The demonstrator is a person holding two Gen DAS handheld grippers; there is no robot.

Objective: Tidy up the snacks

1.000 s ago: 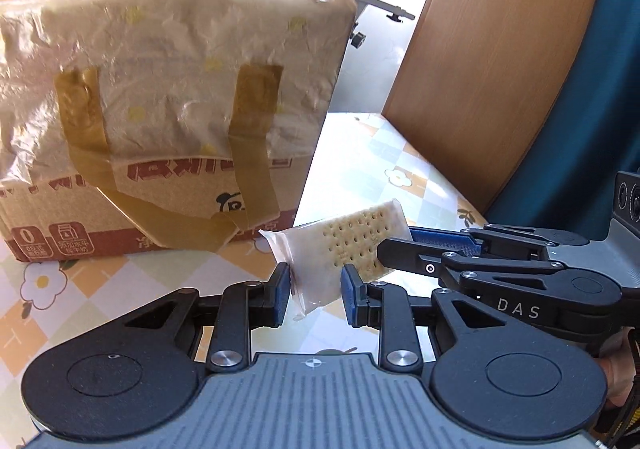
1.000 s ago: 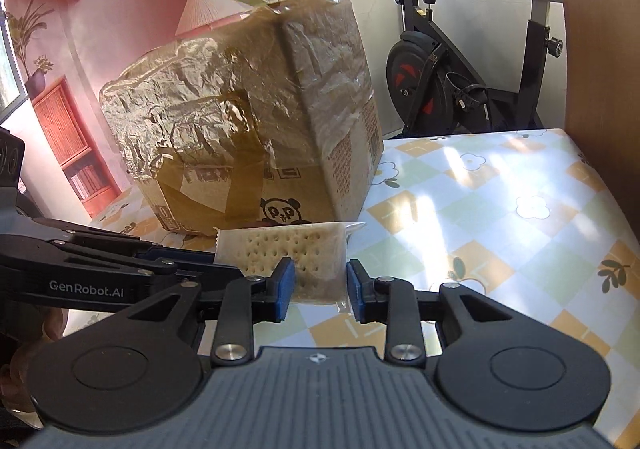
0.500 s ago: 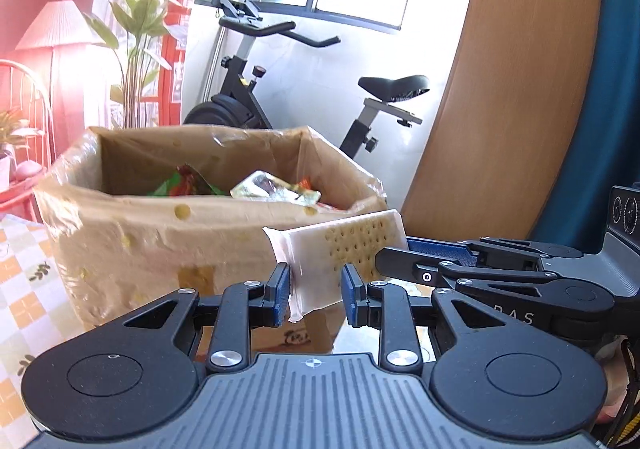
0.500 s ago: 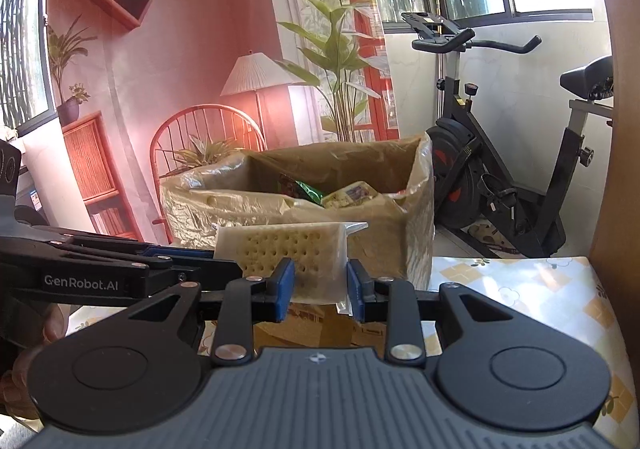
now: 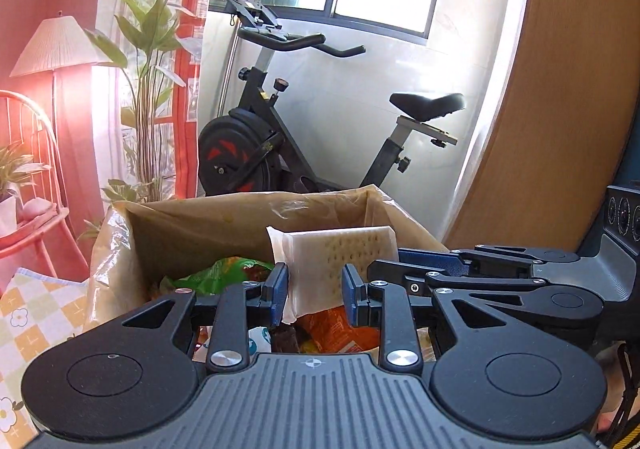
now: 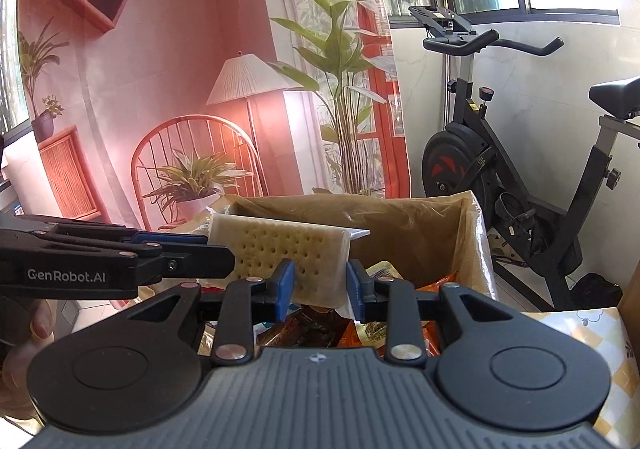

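Far left, a checked floral tablecloth [image 5: 28,313] shows beside a cardboard box [image 5: 208,217] that is lined w/ brown plastic and open at the top. Inside it, at left, lies a green snack bag [image 5: 216,273], w/ an orange bag [image 5: 336,329] further right and more wrappers between them, too hidden to tell apart. The L gripper [image 5: 316,285] hangs over the box opening, its blue pads narrowly apart and pinching one end of a clear-wrapped cracker pkt [image 5: 332,253]. The pkt is held flat-face-on above the snacks, clear of the box walls and not resting on anything inside. The R gripper [image 6: 320,277] comes in from the right w/ jaws closed tight on the other end of the same pkt, so both hold it at once. An exercise bike [image 5: 256,145] stands behind the box, and a wooden panel [image 5: 560,89] stands at far right.
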